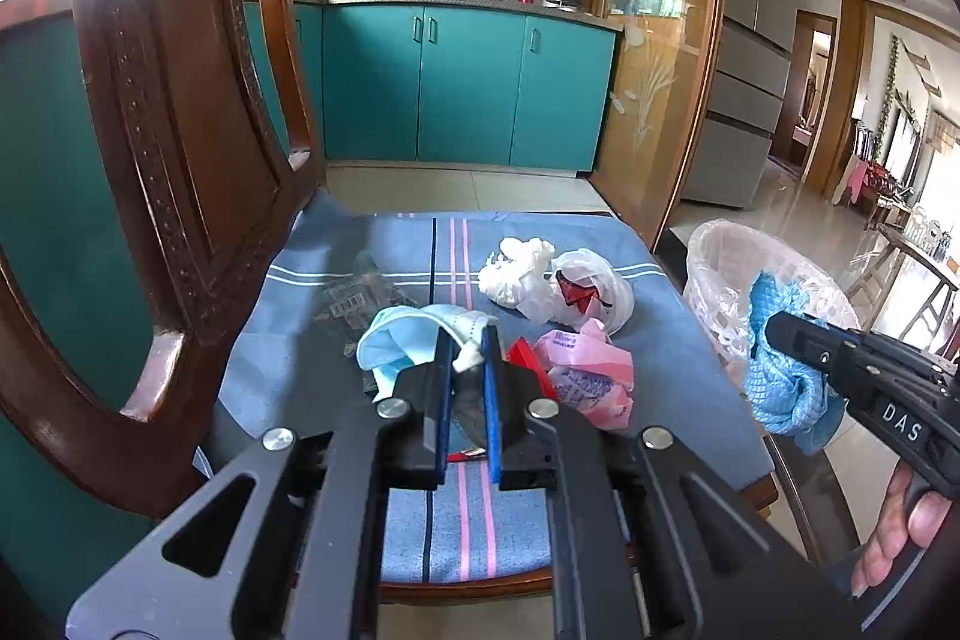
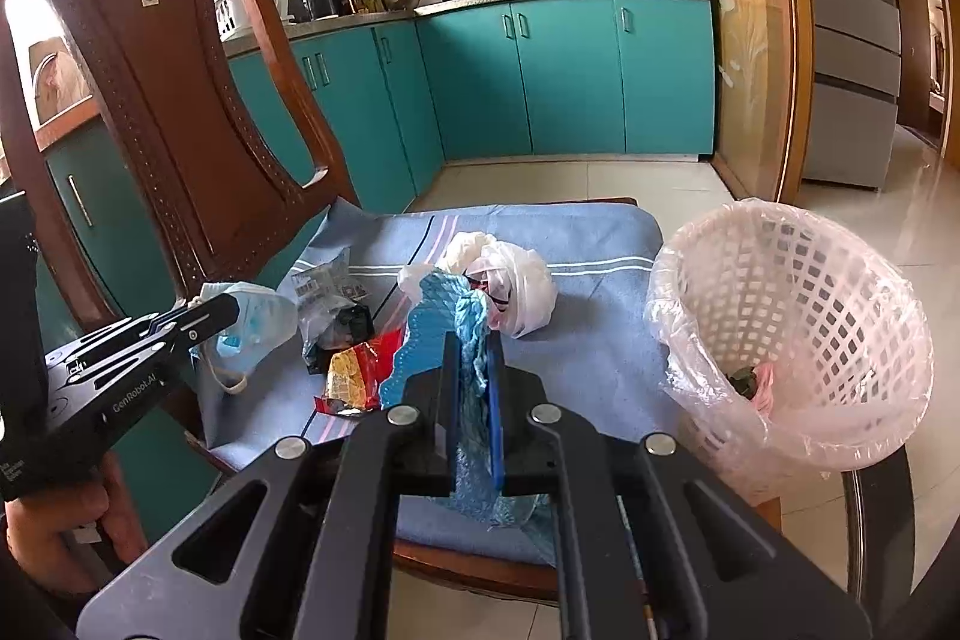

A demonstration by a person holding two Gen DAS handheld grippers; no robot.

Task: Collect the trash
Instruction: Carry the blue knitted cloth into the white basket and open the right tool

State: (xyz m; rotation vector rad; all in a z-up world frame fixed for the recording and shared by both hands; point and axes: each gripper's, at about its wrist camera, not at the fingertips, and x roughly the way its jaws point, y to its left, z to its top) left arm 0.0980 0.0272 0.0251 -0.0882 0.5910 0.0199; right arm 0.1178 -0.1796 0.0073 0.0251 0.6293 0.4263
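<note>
Indoors, a wooden chair (image 2: 150, 58) is standing side-on to teal kitchen cabinets (image 2: 570, 70), its carved back rising at the left of both views. A blue striped cloth (image 1: 660, 358) is covering the seat and is carrying the litter. Just beside the seat's right edge a white lattice bin (image 2: 840, 328) is sitting, lined with a thin clear bag, with something pink and something dark lying low inside it.

On the cloth, a white plastic bag (image 1: 591, 295) with red print is lying near the far right, touching a crumpled white wad (image 1: 513, 265). Nearer, a pink wrapper (image 1: 591, 373) is resting just beside a red scrap (image 1: 523, 353). A clear printed packet (image 1: 357, 295) is lying toward the chair back. A red and yellow snack wrapper (image 2: 357, 373) is showing in the right view only.

The left gripper (image 1: 467, 346) is pinching a pale blue face mask (image 1: 396, 340); its jaws are nearly closed on the mask's white edge, above the middle of the seat. The right gripper (image 2: 474, 358) is clamping a blue knitted cloth (image 2: 438, 316), jaws almost together, the cloth hanging down between them. In the left view that cloth is dangling right in front of the bin. A hand (image 1: 900, 532) is wrapping the right gripper's handle.
</note>
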